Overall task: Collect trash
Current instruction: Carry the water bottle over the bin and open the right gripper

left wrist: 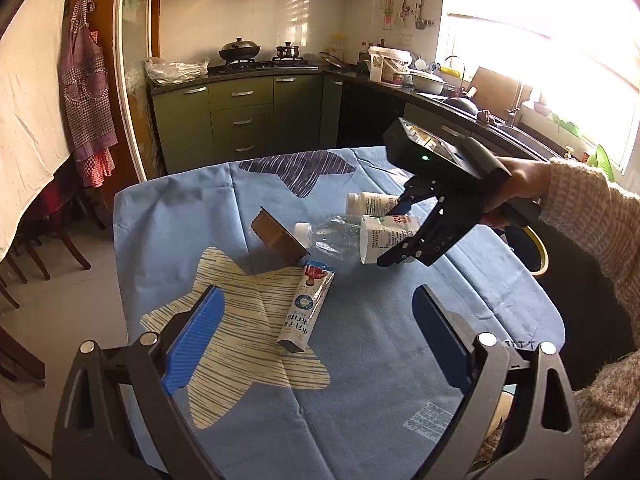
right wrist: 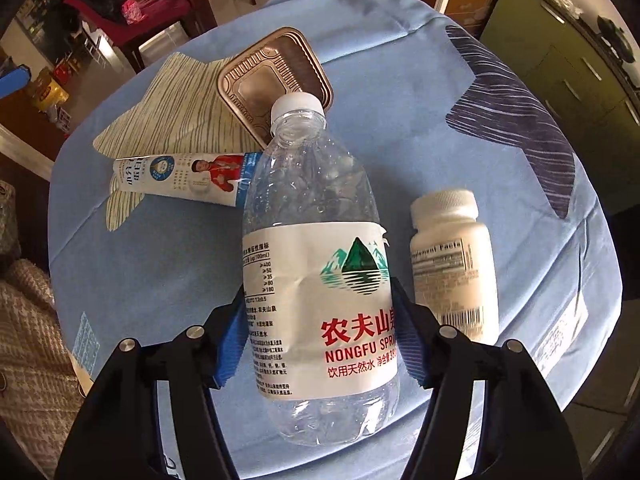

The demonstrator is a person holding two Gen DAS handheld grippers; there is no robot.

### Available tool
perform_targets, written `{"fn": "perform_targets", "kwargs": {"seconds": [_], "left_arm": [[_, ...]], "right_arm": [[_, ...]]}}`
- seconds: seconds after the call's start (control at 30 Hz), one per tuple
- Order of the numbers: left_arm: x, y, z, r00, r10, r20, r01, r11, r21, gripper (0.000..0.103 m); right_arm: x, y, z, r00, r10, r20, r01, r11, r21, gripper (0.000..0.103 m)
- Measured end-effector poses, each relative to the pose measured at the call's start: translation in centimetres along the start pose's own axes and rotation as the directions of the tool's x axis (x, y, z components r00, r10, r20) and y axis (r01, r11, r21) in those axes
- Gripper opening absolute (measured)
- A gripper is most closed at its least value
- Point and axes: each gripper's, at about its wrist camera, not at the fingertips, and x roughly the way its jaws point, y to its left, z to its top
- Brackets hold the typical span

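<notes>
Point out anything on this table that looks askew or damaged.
The brown tray sits tilted, one edge propped up beside the water bottle cap. The bottle lies on its side, its label wrinkled. The tube lies flat. Nothing looks spilled.

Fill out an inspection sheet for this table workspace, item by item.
Surface: round table, blue star-print cloth.
Job's things: clear water bottle lying down, capped; white supplement bottle beside it; toothpaste tube; brown plastic tray tilted by the bottle's cap.
Clutter: nothing seen.
Grippers: left gripper open, empty; right gripper jaws flank the water bottle's label, contact unclear.
Cables: nothing seen.
Surroundings: kitchen counter, stove with pots, apron, chairs.
</notes>
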Motion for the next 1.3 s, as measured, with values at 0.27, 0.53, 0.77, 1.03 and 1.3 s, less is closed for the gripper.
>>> {"fn": "perform_targets", "kwargs": {"seconds": [0.27, 0.53, 0.77, 1.03, 1.3], "left_arm": [[-0.2, -1.8, 0.0, 1.000, -0.018, 0.006, 0.017, 0.999, 0.037, 0.090], [0.1, -4.8, 0.2, 0.998, -0.064, 0.000, 0.064, 0.993, 0.097, 0.090], [0.8, -6.7, 0.2, 0.995, -0.101, -0.008, 0.101, 0.986, 0.131, 0.090], [1.2, -8.4, 0.6, 0.994, -0.111, -0.022, 0.114, 0.980, 0.165, 0.090], [1.4, -8.4, 0.7, 0.995, -0.097, -0.028, 0.100, 0.981, 0.166, 0.090]], "right_arm": [[-3.1, 3.4, -5.5, 0.993, -0.049, 0.104, 0.039, 0.995, 0.093, 0.064], [-9.1, 2.6, -12.2, 0.970, -0.158, 0.186, 0.110, 0.963, 0.245, 0.064], [-13.0, -3.7, -23.8, 0.936, -0.342, 0.084, 0.246, 0.806, 0.538, 0.064], [-9.6, -9.8, -33.3, 0.932, -0.344, -0.114, 0.321, 0.640, 0.698, 0.064], [-5.5, -13.1, -36.4, 0.923, -0.322, -0.211, 0.366, 0.559, 0.744, 0.066]]}}
